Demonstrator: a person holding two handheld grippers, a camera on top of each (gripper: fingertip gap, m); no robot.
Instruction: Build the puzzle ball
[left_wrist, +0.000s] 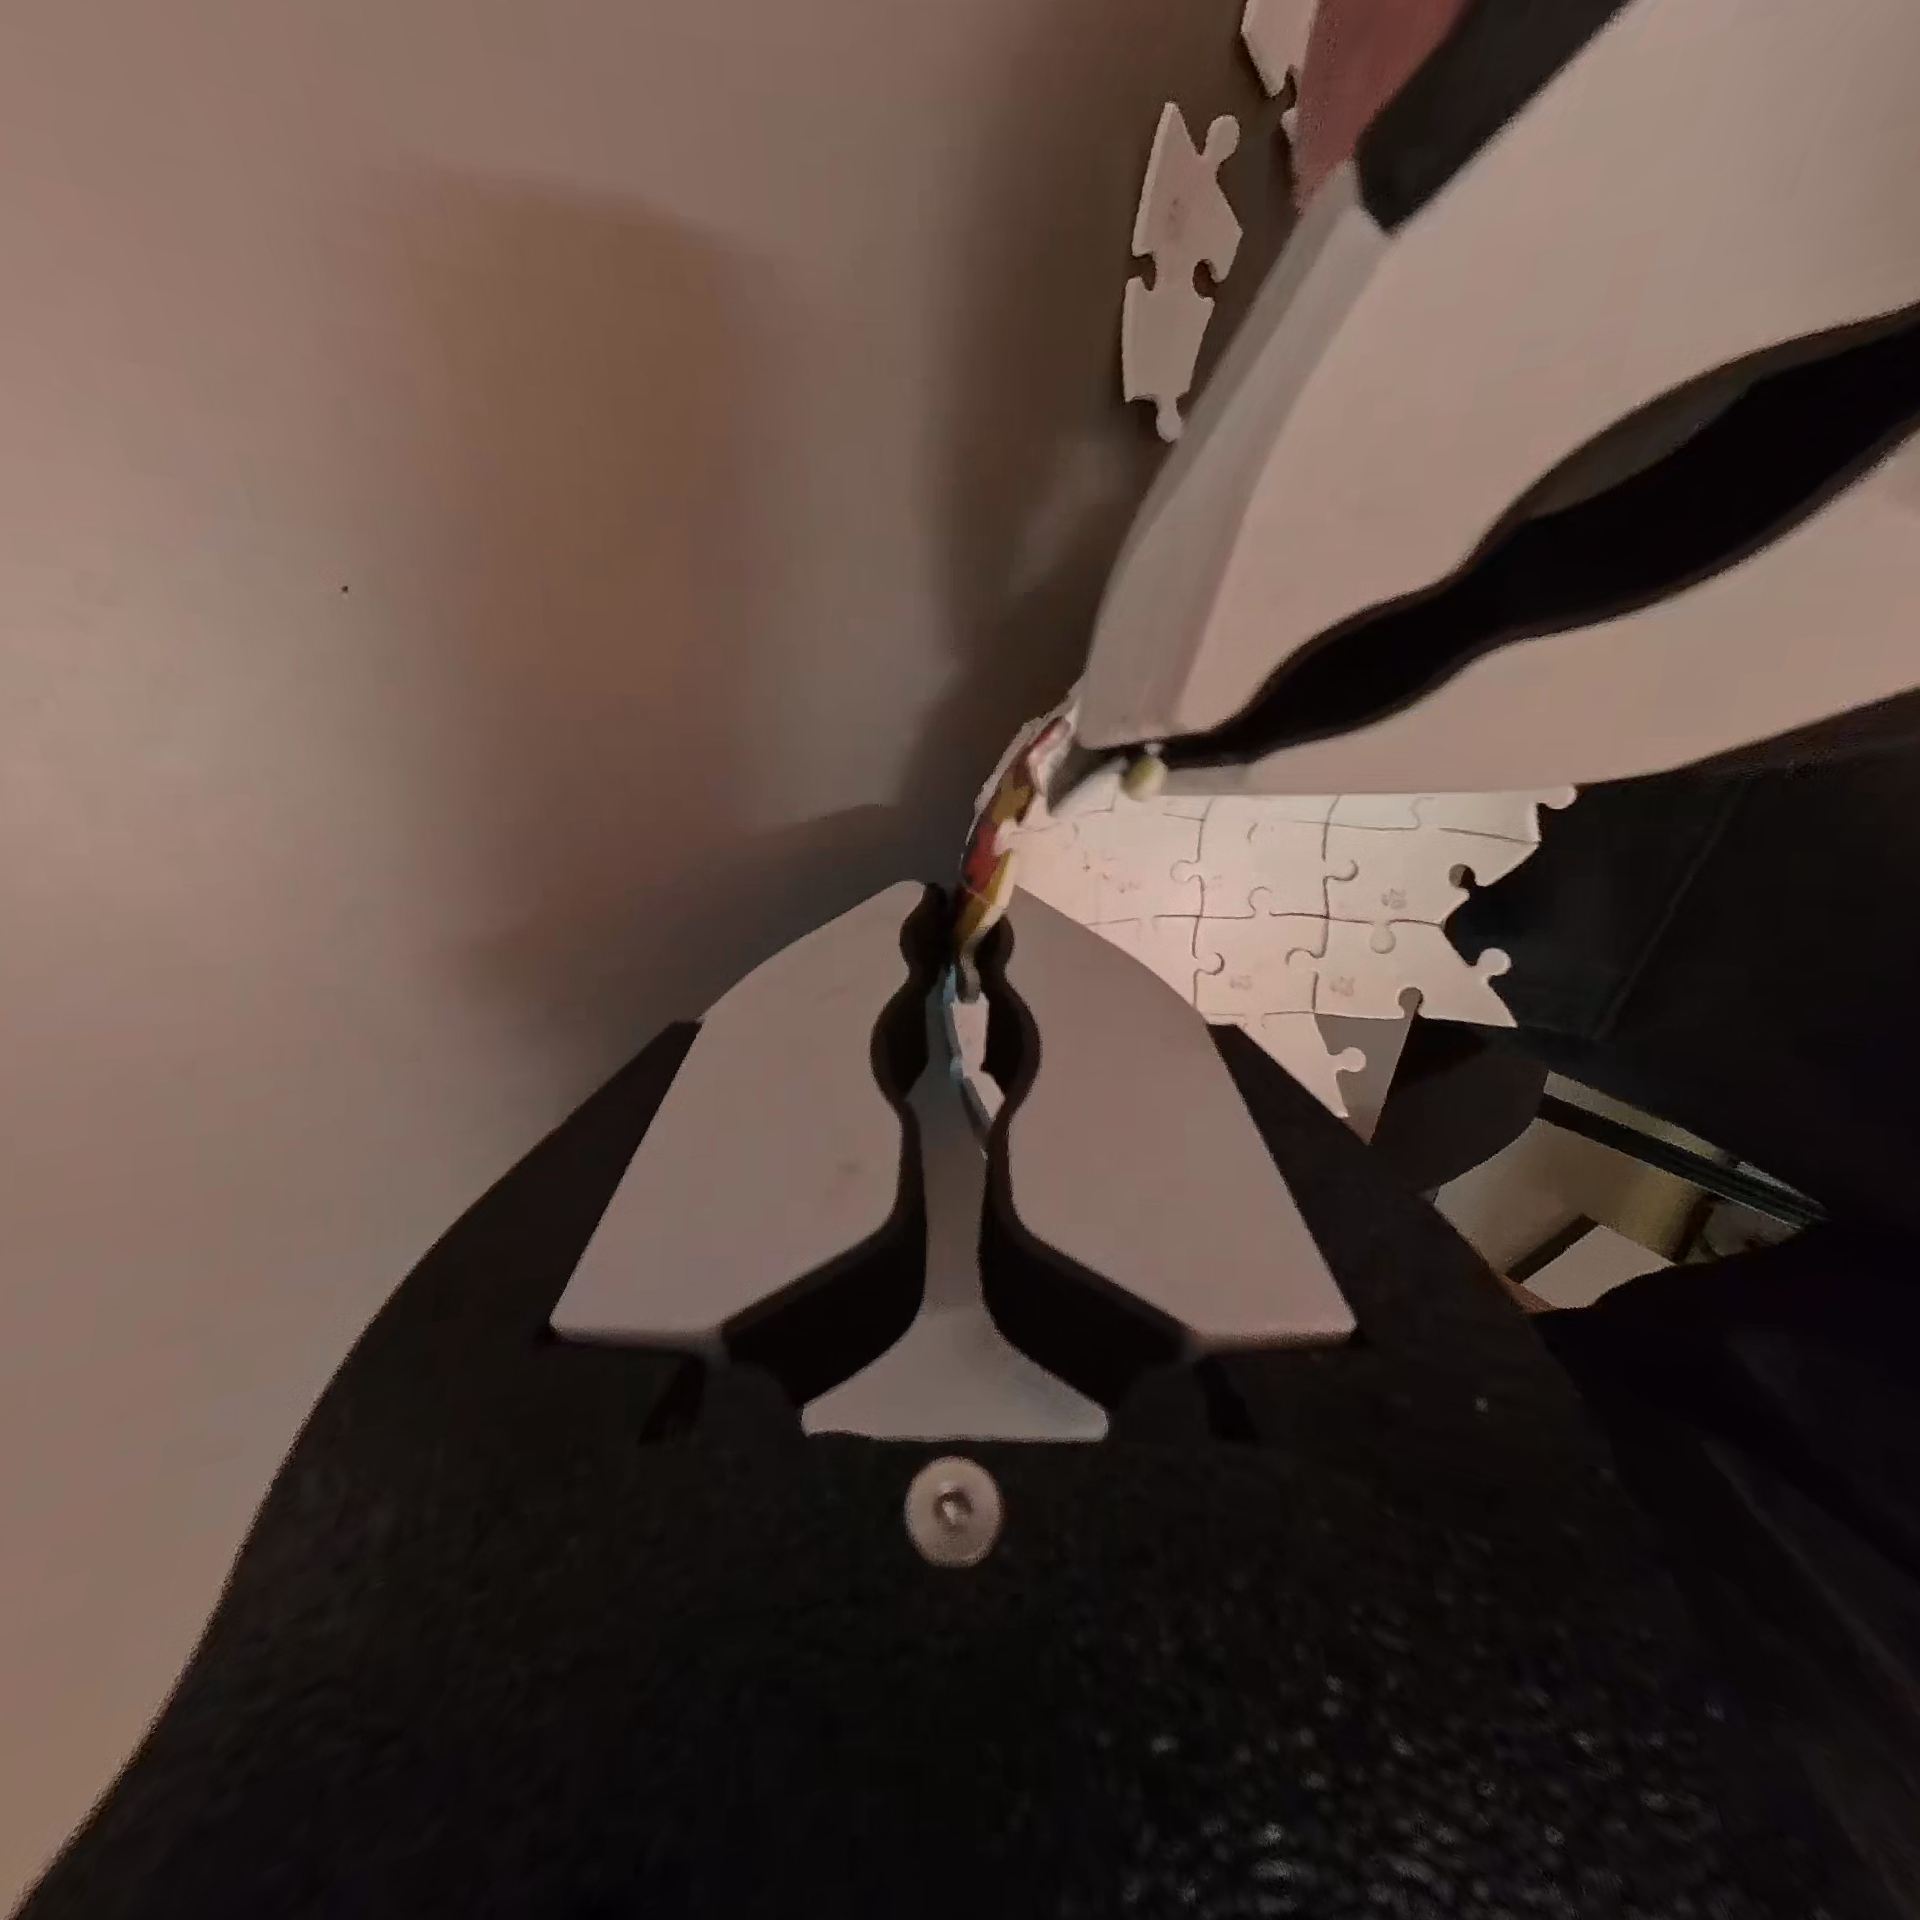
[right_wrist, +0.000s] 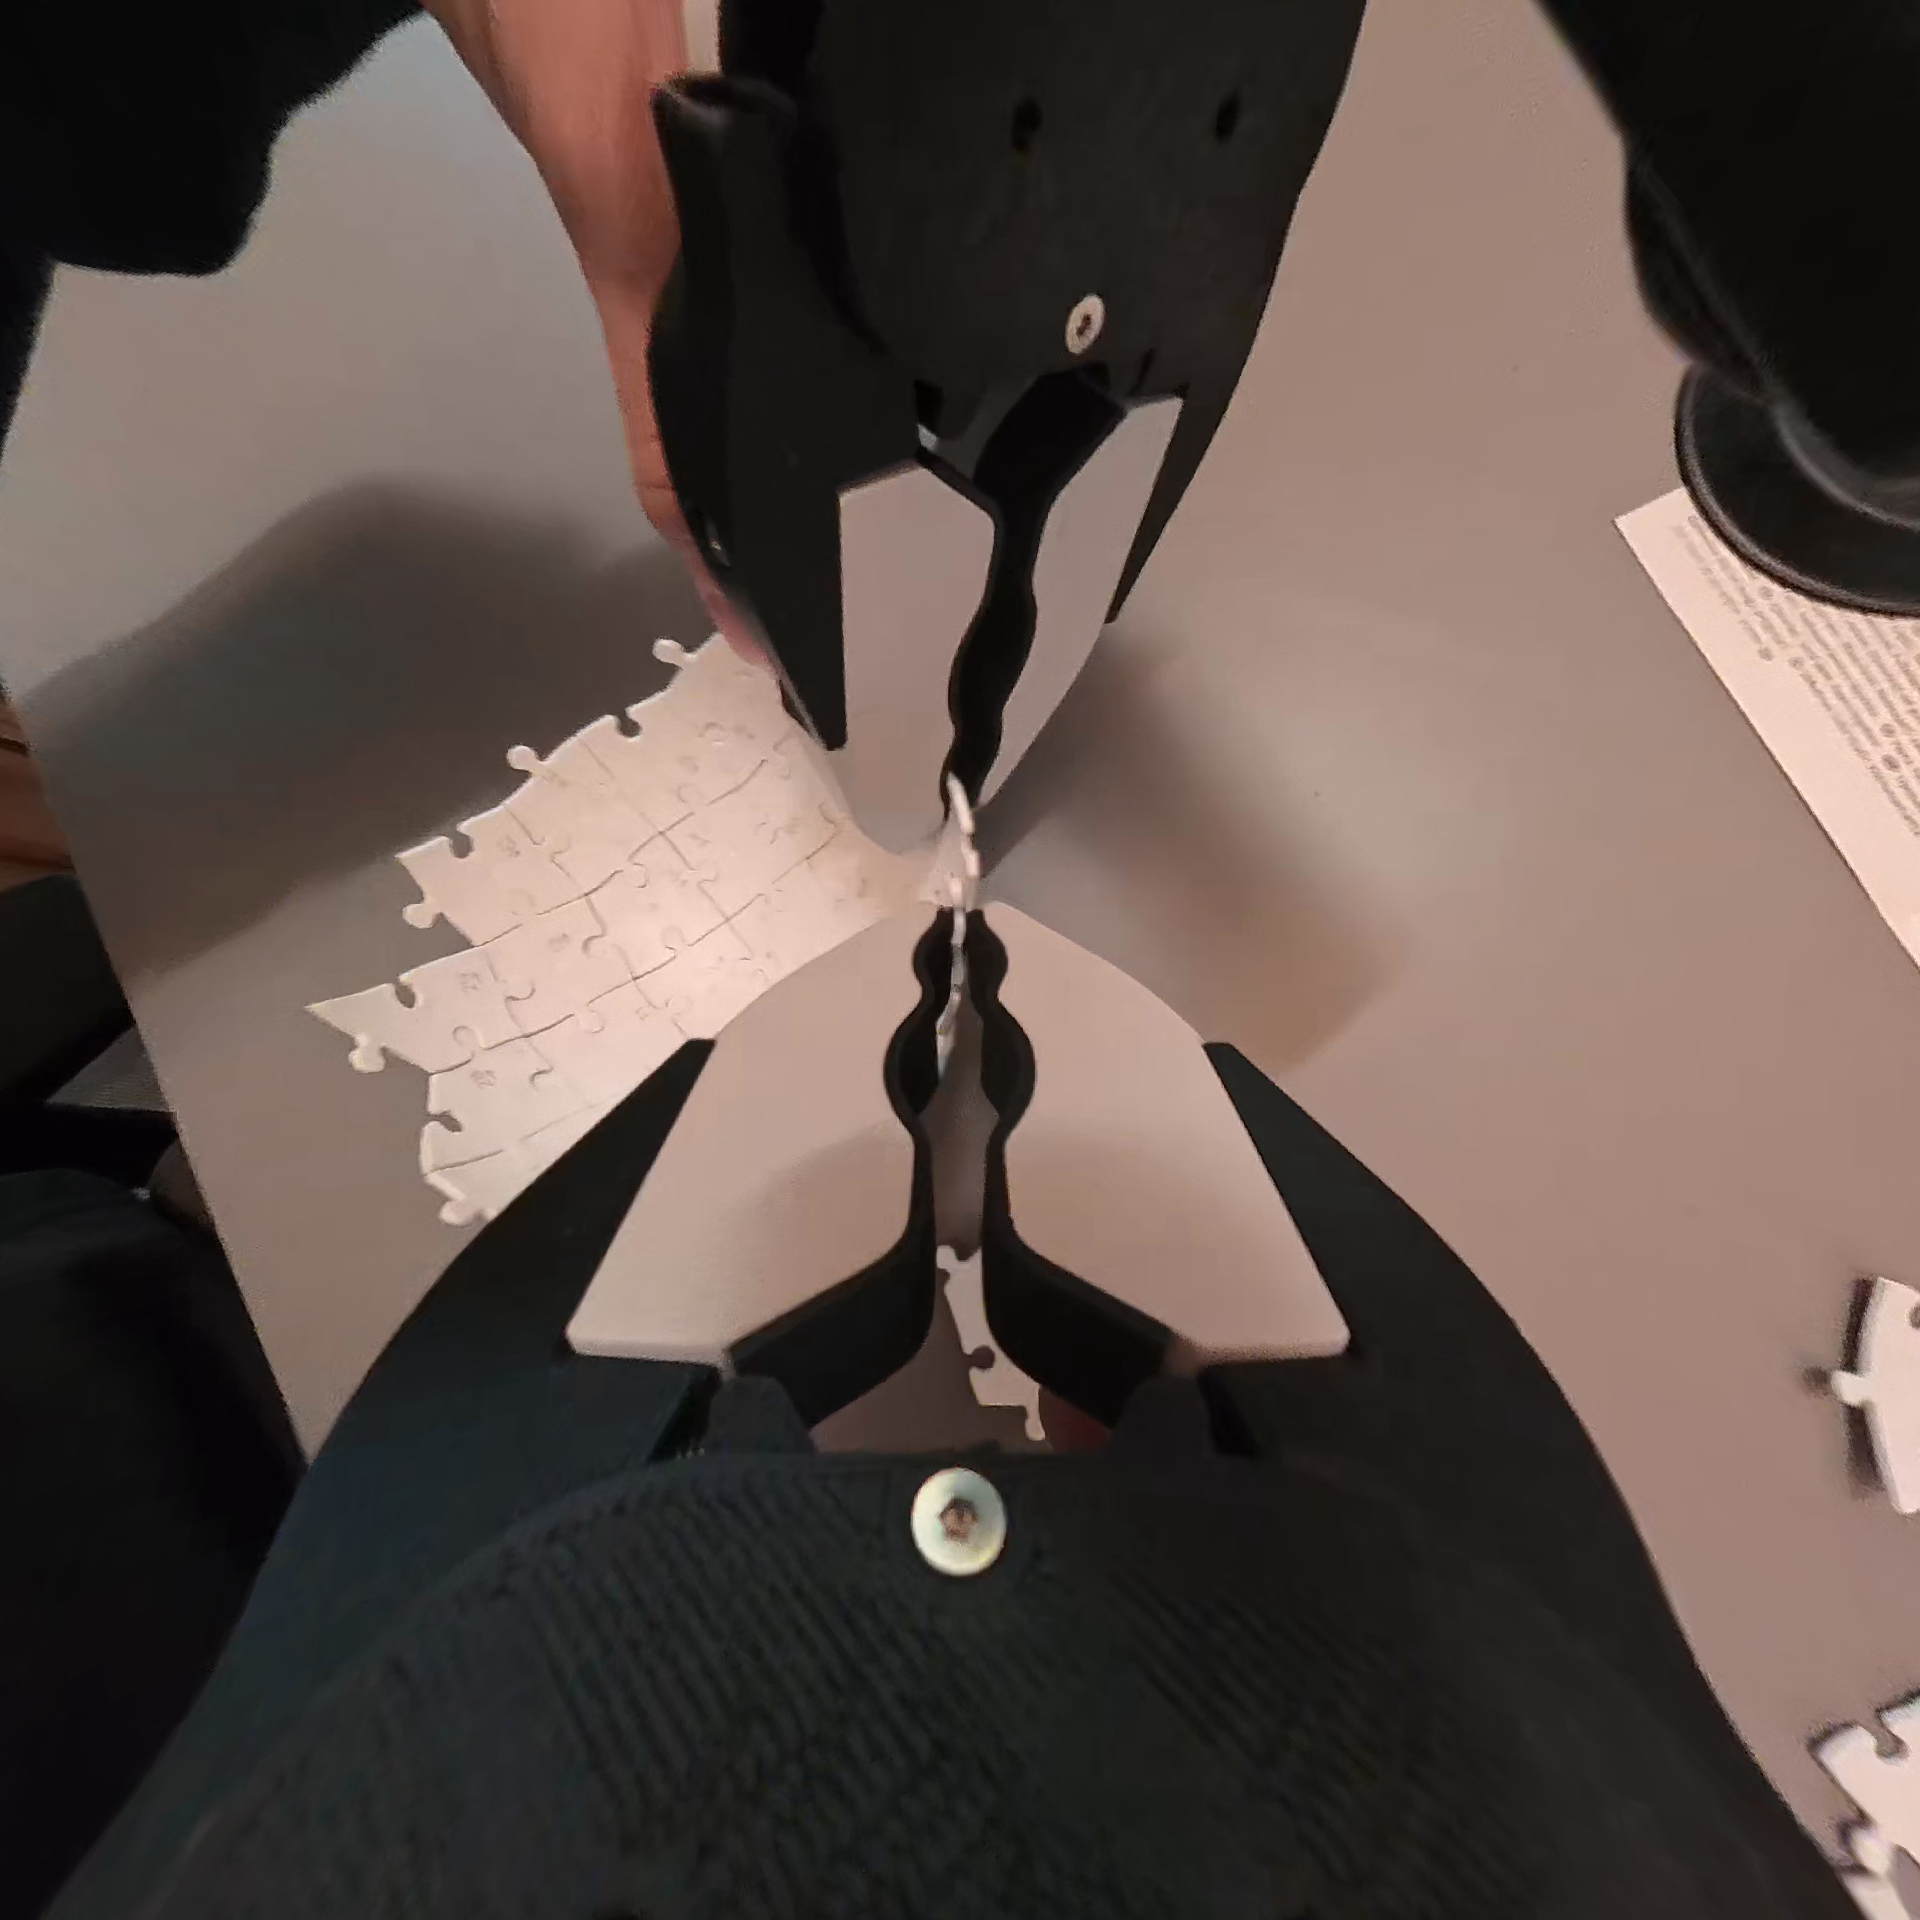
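Observation:
A curved section of joined puzzle pieces (right_wrist: 623, 904) is held in the air over the grey table (right_wrist: 1403, 831), with its white back toward both cameras. Its printed coloured face shows only as a thin edge (left_wrist: 987, 852) in the left wrist view. My left gripper (left_wrist: 956, 920) is shut on the section's edge. My right gripper (right_wrist: 956, 930) is shut on the same edge from the opposite side. The two sets of tips nearly meet. The right gripper (left_wrist: 1101, 764) enters the left wrist view from the upper right. The left gripper (right_wrist: 966, 795) hangs from the top of the right wrist view.
Loose white puzzle pieces lie on the table (left_wrist: 1184, 270) (right_wrist: 1881, 1382) (right_wrist: 1870, 1787). A printed paper sheet (right_wrist: 1818, 675) lies at the right, with a black round base (right_wrist: 1787, 488) on its corner. A hand (right_wrist: 623, 260) holds the left gripper. The table edge runs along the left. My right fingertips sit around 5 centimetres from my left ones.

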